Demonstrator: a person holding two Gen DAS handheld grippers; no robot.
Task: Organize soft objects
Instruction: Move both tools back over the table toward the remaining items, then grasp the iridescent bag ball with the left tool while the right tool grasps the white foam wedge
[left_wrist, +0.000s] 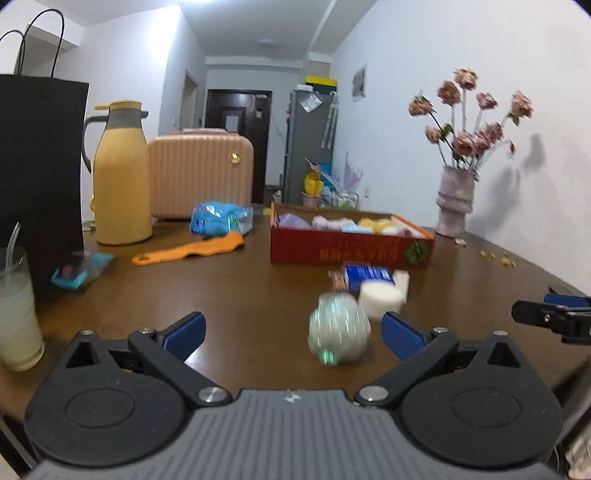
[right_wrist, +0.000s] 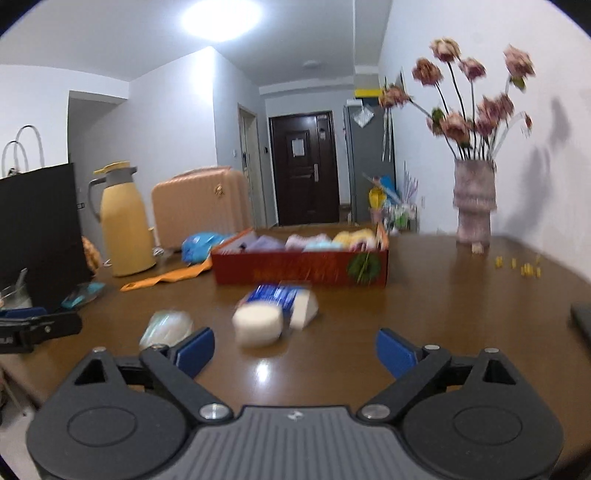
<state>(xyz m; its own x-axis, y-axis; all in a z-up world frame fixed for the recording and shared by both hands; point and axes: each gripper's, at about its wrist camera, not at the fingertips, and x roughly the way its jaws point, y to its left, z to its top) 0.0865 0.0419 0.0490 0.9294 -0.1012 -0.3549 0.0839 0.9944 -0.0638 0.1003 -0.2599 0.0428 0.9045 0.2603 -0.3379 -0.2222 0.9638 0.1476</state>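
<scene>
A red box (left_wrist: 351, 251) (right_wrist: 301, 271) holding several pastel soft items stands at the middle of the brown table. In front of it lie a blue packet (left_wrist: 365, 277) (right_wrist: 275, 295), a white round sponge (left_wrist: 380, 299) (right_wrist: 258, 323), a white block (left_wrist: 402, 280) (right_wrist: 304, 308) and a pale green wrapped bundle (left_wrist: 338, 328) (right_wrist: 166, 328). My left gripper (left_wrist: 293, 330) is open, and the green bundle lies between and just ahead of its blue pads, untouched. My right gripper (right_wrist: 295, 350) is open over bare table, with the white sponge just ahead of its left pad (right_wrist: 195, 350).
At the left stand a black paper bag (left_wrist: 40, 166), a yellow jug (left_wrist: 122, 177), a pink case (left_wrist: 201, 173) and a drink cup (left_wrist: 16, 317). An orange cloth (left_wrist: 188, 251) and a blue bag (left_wrist: 218, 218) lie behind. A vase of flowers (left_wrist: 454, 199) (right_wrist: 474, 203) stands at the right.
</scene>
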